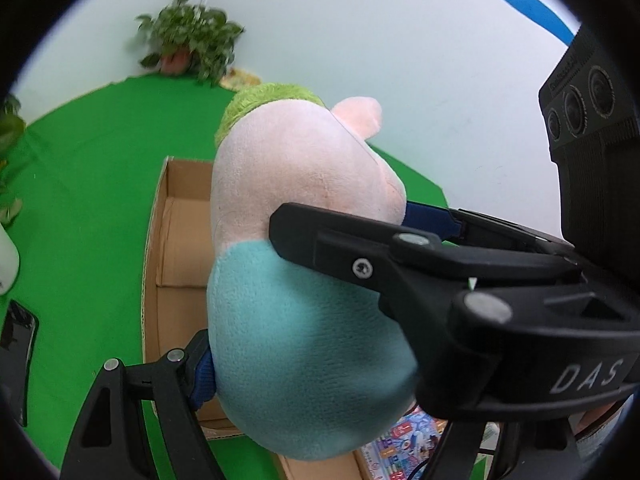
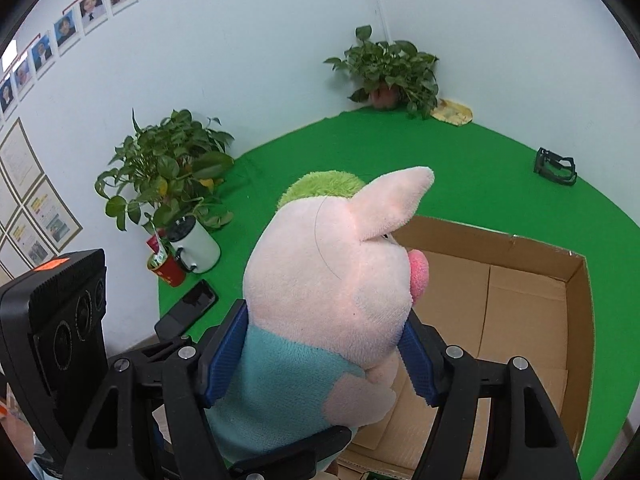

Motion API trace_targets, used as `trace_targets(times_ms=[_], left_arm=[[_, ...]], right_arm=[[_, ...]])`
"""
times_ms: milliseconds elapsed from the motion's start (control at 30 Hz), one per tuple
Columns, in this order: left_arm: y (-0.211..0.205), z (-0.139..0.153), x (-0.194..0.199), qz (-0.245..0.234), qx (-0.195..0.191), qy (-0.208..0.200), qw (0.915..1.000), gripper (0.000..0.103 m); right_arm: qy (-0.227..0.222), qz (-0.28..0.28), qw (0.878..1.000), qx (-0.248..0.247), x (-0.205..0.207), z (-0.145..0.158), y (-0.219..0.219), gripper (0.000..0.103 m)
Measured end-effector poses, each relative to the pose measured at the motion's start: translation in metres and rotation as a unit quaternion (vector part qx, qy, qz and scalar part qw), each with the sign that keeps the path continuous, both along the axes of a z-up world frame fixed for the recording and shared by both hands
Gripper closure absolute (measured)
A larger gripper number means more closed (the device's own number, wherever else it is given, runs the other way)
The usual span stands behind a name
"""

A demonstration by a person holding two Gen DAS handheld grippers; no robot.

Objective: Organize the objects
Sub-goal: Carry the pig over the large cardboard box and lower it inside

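A plush pig (image 1: 304,208) with a pink head, green cap and teal body hangs above an open cardboard box (image 1: 176,240). My left gripper (image 1: 312,364) has its left blue pad (image 1: 202,380) pressed into the teal belly; its other finger is hidden behind my right gripper (image 1: 360,222), which reaches in from the right. In the right wrist view the plush pig (image 2: 332,272) sits upright between the blue pads (image 2: 224,360) of my right gripper (image 2: 320,360), clamped at neck and shoulders. The cardboard box (image 2: 520,300) lies below and to the right, nothing showing on its floor.
A green cloth (image 2: 460,168) covers the table. Two potted plants (image 2: 168,168) (image 2: 388,68) stand by the wall. A white mug (image 2: 196,244), a red cup (image 2: 168,268) and a dark phone (image 2: 188,308) lie at the left. A black holder (image 2: 556,166) sits far right. A colourful booklet (image 1: 404,440) lies beside the box.
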State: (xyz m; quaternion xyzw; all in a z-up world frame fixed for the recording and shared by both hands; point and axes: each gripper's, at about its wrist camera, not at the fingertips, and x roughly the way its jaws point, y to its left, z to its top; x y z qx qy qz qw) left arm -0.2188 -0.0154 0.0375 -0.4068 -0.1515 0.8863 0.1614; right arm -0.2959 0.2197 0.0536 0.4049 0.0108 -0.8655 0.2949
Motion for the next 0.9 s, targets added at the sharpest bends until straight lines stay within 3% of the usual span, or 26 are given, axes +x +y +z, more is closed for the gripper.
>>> trace_targets(times_ms=[200,500,733,900], left_arm=[[-0.023,-0.031,-0.034,0.012,0.002,-0.043,0.9990,0.022],[-0.040,-0.066,-0.048,0.024,0.000,-0.080,0.9965,0.022],[-0.048,-0.092,-0.047,0.061,-0.056,-0.128,0.9882,0.014],[-0.058,-0.105,-0.037,0.077,-0.064,-0.141,0.9849,0.013]], right_arm=[[-0.045,0.015,0.999,0.005,-0.022,-0.046,-0.024,0.035],[-0.084,0.028,0.996,0.008,-0.044,-0.104,-0.046,0.035],[-0.119,0.041,0.992,-0.008,-0.060,-0.142,-0.060,0.035],[-0.155,0.057,0.986,-0.037,-0.068,-0.170,-0.071,0.034]])
